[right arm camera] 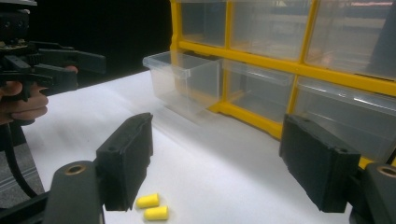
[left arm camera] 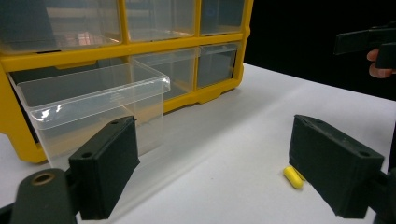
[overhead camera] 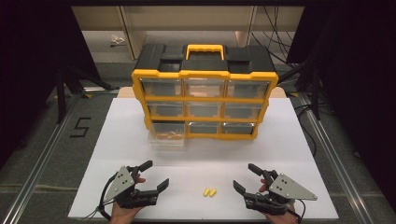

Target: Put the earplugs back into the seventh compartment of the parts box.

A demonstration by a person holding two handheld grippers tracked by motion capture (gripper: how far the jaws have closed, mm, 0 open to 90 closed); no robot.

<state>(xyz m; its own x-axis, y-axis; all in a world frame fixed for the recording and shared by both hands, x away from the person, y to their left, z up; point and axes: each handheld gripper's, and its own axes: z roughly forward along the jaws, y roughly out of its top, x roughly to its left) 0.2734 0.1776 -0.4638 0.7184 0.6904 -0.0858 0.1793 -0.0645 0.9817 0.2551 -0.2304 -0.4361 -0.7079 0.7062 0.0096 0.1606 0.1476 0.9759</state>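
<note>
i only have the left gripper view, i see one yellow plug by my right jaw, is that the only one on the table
Observer: No, two yellow plugs lie side by side on the white table, between the two grippers.
Operator: is the right gripper holding anything
Observer: No, the right gripper is open, nothing between its jaws.
Operator: which drawer is pulled out
Observer: The bottom left drawer of the yellow organizer; the other eight are pushed in.
Operator: anything in that drawer
Observer: The high view shows something pale at its bottom, too blurred to tell what.
</note>
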